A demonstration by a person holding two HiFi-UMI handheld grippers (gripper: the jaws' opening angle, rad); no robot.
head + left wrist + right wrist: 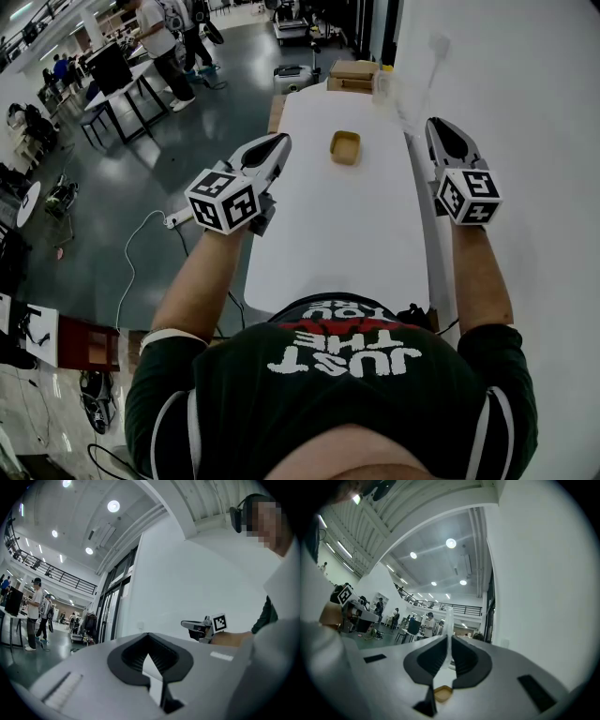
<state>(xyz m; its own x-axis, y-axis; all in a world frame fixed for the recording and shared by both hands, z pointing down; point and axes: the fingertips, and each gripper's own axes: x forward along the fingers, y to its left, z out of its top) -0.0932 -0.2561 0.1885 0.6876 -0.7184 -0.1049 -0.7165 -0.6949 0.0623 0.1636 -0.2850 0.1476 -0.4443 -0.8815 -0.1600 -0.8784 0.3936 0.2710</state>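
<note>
My left gripper (279, 142) hovers over the left edge of a long white table (347, 234), jaws together and holding nothing. In its own view the left gripper (148, 635) has its black pads meeting at the tip. My right gripper (437, 125) hangs over the table's right edge by the white wall; the right gripper (449, 639) is shut too, with only a thin slit between the pads. A small tan bowl (345, 147) sits on the table between and a little beyond both grippers. That bowl (443, 693) shows below the right jaws.
Cardboard boxes (352, 75) and a clear plastic item (384, 84) stand at the table's far end. A white wall (525, 112) runs close along the right. Left of the table lie grey floor, a power strip (178, 218) with its cable, and people at desks (122, 75) farther off.
</note>
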